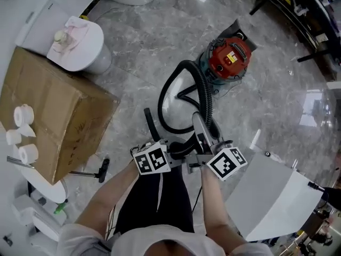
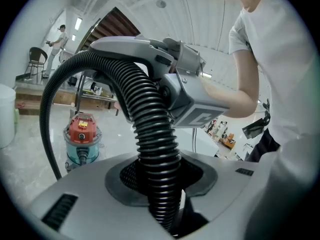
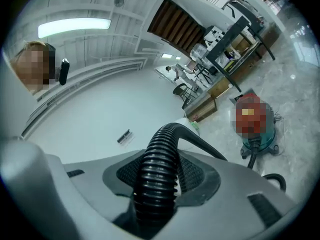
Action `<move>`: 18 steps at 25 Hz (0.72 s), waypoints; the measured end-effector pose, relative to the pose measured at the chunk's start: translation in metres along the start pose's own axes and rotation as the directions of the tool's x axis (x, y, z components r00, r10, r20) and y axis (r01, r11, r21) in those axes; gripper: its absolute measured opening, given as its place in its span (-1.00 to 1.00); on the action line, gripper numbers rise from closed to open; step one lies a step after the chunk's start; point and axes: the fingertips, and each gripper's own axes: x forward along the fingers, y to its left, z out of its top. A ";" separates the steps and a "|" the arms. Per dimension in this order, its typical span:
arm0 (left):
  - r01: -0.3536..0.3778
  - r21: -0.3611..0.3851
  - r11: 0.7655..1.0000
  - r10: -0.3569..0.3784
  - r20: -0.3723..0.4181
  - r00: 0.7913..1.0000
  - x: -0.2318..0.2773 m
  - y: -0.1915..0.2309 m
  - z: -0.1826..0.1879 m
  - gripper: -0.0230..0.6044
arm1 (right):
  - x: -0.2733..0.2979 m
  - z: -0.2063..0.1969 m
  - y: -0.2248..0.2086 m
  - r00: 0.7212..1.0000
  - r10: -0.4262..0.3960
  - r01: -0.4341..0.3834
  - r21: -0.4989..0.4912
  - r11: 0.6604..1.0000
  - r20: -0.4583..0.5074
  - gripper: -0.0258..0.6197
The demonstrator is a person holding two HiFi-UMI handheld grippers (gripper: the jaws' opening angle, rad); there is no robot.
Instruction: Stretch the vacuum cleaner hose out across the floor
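**Head view.** Grey marbled floor point(image 1: 133, 41). The vacuum cleaner point(image 1: 229, 60), with a red top and teal body, stands upright at upper right. Its black ribbed hose point(image 1: 169, 87) leaves the body, curls in a loose loop on the floor and rises to the two tongs at centre. The left gripper point(image 1: 181, 151) and right gripper point(image 1: 201, 128) sit side by side on the hose, marker cubes facing up. A cardboard box point(image 1: 58, 116) is at left with white rolls point(image 1: 23, 115) on top. Above it is a round white stand point(image 1: 85, 52) carrying a pink cloth point(image 1: 74, 28). A white panel point(image 1: 277, 196) is at lower right.

**Left gripper view.** The hose point(image 2: 147, 114) stands up between the grey jaws of the left gripper point(image 2: 161, 181), which are closed onto it with the ribs filling the gap. Just above, the right gripper point(image 2: 150, 49) takes the same hose, and from there it arcs over to the left and drops towards the floor. The vacuum cleaner point(image 2: 82, 134) is on the floor at left, well apart. The person's arm and white shirt point(image 2: 280, 84) fill the right side.

**Right gripper view.** The right gripper point(image 3: 155, 184) is clamped on the hose point(image 3: 161, 151), which climbs out of the jaws and bends away to the right. The vacuum cleaner point(image 3: 256, 124) is on the floor at right, with the hose plugged in low on its front. Shelving point(image 3: 235, 39) stands behind it.
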 end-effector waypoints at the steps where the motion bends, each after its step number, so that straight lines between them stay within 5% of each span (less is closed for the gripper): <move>1: 0.011 0.004 1.000 -0.011 -0.004 1.000 -0.003 -0.013 0.009 -0.45 | -0.011 0.006 0.010 1.000 -0.011 0.011 0.008 1.000 0.010 -0.35; 11: 0.064 0.063 0.996 -0.060 -0.057 0.997 -0.009 -0.118 0.046 -0.45 | -0.106 0.028 0.074 0.993 -0.091 0.092 -0.018 0.996 0.071 -0.34; 18: 0.045 0.113 0.993 -0.037 -0.079 0.996 -0.010 -0.165 0.041 -0.44 | -0.149 0.014 0.105 0.995 -0.061 0.066 -0.058 0.996 0.084 -0.34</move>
